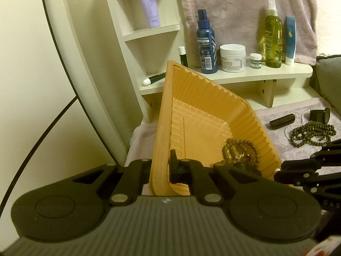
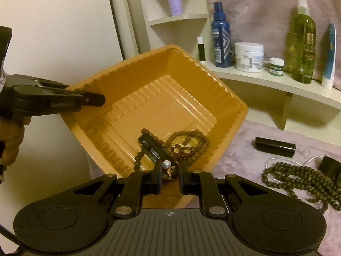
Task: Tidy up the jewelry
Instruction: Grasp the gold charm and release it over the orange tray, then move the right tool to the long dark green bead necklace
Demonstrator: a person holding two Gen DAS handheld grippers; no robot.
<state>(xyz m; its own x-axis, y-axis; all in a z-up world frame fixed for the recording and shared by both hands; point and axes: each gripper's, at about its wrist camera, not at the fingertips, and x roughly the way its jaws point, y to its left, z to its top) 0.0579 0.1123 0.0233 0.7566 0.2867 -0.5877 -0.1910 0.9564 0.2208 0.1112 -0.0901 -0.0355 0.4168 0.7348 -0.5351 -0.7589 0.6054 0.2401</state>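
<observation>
I have my left gripper clamped on the rim of the orange tray, holding it tilted up off the mauve cloth. My right gripper hovers over the tray's near edge with its jaws only a little apart; a small gold piece with a pearl sits between them at 12 o'clock, though I cannot tell whether the pads actually press on it.

Already in the tray: a brown bead bracelet, a reddish chain and a dark flat piece, all gathered in the low corner nearest me.

Still out on the cloth, at 3 o'clock from my right gripper: the long string of dark beads, a strand of white pearls under it, a black tube and a small black holder. I judge the sorting roughly half done.
</observation>
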